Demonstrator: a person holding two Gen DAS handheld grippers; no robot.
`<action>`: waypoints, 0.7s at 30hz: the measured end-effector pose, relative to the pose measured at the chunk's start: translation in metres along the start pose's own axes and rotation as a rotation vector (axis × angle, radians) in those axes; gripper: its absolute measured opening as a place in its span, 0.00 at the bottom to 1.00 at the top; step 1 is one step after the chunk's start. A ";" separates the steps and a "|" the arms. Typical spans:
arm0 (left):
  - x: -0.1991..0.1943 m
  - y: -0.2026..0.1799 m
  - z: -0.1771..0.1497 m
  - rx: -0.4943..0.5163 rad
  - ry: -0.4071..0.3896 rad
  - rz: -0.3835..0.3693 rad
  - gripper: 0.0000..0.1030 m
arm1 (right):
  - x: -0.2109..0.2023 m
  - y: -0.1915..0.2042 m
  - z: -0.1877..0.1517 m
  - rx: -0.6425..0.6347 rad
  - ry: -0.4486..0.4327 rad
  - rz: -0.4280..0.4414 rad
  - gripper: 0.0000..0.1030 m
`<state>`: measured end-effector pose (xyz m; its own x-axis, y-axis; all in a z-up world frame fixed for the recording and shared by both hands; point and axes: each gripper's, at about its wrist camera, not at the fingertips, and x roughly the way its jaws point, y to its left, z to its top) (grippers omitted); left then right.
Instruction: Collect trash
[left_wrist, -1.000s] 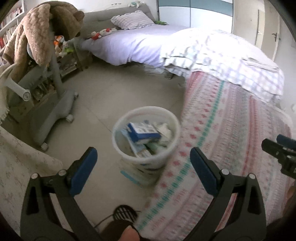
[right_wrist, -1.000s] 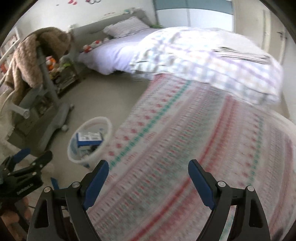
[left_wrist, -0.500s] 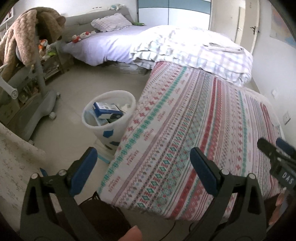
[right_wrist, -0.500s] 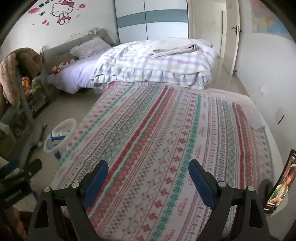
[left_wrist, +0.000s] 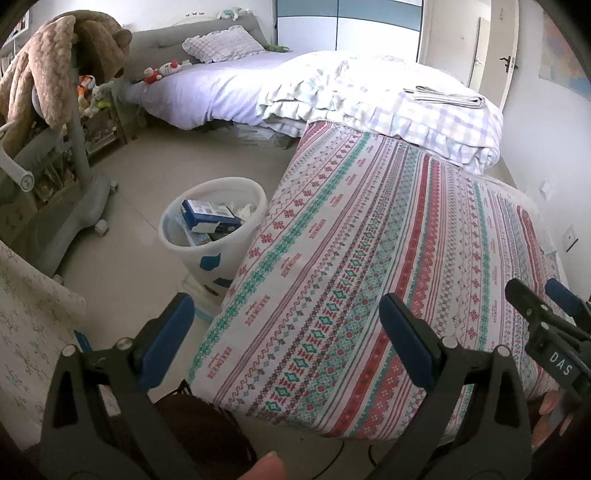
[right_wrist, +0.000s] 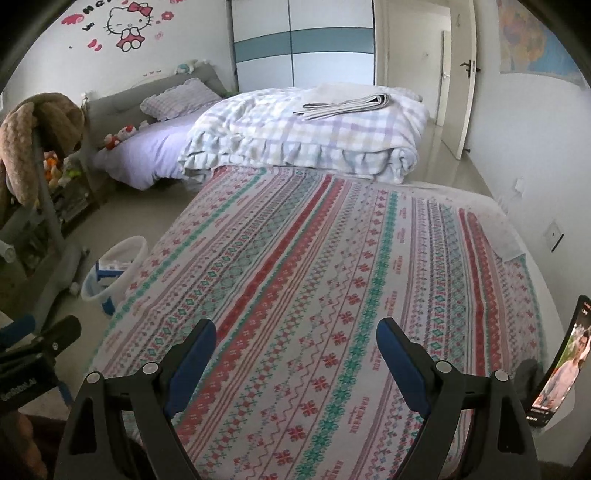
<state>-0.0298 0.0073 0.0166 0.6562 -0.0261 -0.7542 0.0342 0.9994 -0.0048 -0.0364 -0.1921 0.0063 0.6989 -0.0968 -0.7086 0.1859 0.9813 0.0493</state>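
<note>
Two grippers, nothing grabbed
We've got the left gripper (left_wrist: 286, 330) and right gripper (right_wrist: 295, 352) fingers spread wide, hovering empty above the patterned bed (right_wrist: 332, 258); trash bin (left_wrist: 218, 229) sits beside it.

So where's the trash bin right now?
The white trash bin stands on the floor against the patterned bed's left edge, near the grey chair base.

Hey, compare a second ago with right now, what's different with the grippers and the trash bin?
Both views swung away from the white trash bin toward the patterned bedspread; the bin, centred in the left view before, now sits off to the left beside the bed. Nothing was grasped or let go. The left gripper and right gripper stayed open and empty, and the bin keeps its blue box and other trash.
</note>
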 end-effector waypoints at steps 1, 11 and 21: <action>0.000 0.000 0.000 0.002 -0.002 0.003 0.97 | -0.001 0.002 0.000 -0.004 -0.004 0.003 0.87; 0.001 -0.003 0.000 0.016 -0.007 0.022 0.97 | 0.004 0.006 -0.002 -0.007 0.016 0.027 0.87; 0.001 -0.005 0.000 0.018 -0.008 0.019 0.97 | 0.004 0.005 -0.002 -0.005 0.013 0.028 0.87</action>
<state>-0.0293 0.0021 0.0159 0.6630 -0.0076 -0.7486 0.0354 0.9991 0.0212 -0.0343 -0.1870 0.0020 0.6947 -0.0671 -0.7161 0.1626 0.9845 0.0655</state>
